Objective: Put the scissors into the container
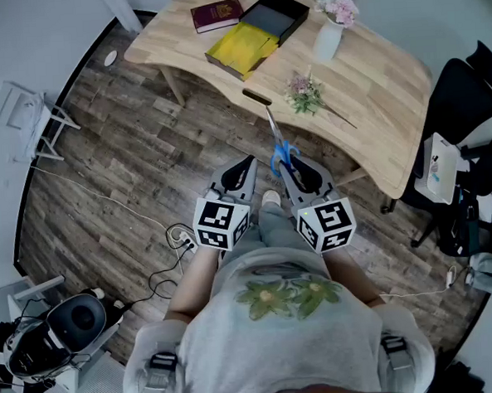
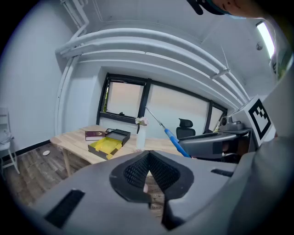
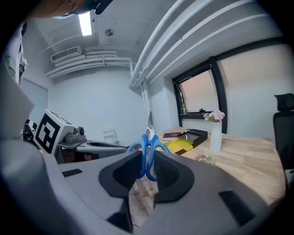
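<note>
- Head view looks steeply down on a person standing on a wood-plank floor (image 1: 126, 132), holding both grippers close in front of the chest, side by side and a little apart.
- Right gripper (image 1: 294, 170): its jaws are clamped on the scissors (image 1: 278, 144). In the right gripper view the two blue handle loops sit pinched between the dark ribbed pads (image 3: 167, 172), and the blades stick out beyond the jaw tips.
- In the head view the scissors' blades point away from the person, towards the near edge of the light wooden table (image 1: 380, 84). The scissors are in the air, well apart from the tabletop.
- Left gripper (image 1: 243, 172): the left gripper view shows its jaws brought together, the pads meeting at the tips, with nothing between them.
- Container (image 1: 241, 46): a flat box, yellow inside, lies on the far left part of the table with a black tray (image 1: 277, 17) touching its far side. It is well apart from the scissors.
- A dark red book (image 1: 216, 15) lies just beside the container.
- A white vase (image 1: 329, 37) with pink flowers stands upright to the right of the black tray, and a loose flower sprig (image 1: 306, 94) lies on the tabletop nearer the person.
- A black office chair (image 1: 464, 95) stands at the table's right end.
</note>
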`<state>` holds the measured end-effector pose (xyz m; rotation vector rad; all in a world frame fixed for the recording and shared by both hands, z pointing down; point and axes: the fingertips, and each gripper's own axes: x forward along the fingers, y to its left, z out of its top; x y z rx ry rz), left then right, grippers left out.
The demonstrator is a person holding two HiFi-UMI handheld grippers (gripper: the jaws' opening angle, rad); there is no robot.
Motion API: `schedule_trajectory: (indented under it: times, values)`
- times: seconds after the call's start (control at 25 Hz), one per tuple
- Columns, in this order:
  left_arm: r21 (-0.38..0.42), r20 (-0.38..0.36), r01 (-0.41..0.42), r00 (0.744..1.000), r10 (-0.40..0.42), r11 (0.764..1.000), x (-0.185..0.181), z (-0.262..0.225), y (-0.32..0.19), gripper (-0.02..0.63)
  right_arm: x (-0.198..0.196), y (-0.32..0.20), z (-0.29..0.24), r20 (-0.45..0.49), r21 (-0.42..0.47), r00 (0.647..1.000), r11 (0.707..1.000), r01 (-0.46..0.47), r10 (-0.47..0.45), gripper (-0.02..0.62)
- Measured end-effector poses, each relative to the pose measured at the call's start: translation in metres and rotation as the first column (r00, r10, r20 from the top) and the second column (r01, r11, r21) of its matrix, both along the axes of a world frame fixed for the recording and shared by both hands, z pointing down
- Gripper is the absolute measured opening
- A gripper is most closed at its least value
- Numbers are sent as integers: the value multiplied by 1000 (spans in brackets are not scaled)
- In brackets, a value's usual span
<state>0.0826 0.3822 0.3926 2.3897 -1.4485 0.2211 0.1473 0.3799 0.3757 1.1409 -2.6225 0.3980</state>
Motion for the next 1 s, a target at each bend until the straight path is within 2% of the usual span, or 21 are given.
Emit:
schedule_trajectory:
  times: [0.4, 0.76, 1.0]
  values:
    - [12, 13, -1, 1000, 1, 1000, 0, -6, -23, 6, 4, -20, -1, 26, -9, 1000, 1000, 1, 0, 81]
    - [28, 31, 0, 1000, -1, 1000, 5, -10, -72, 6, 9, -69, 4, 25, -13, 1000, 1000, 13, -12, 81]
    - [38, 28, 34, 999, -36, 999, 4, -11, -99, 6, 9, -101, 2, 31, -1, 999, 999, 37, -37, 81]
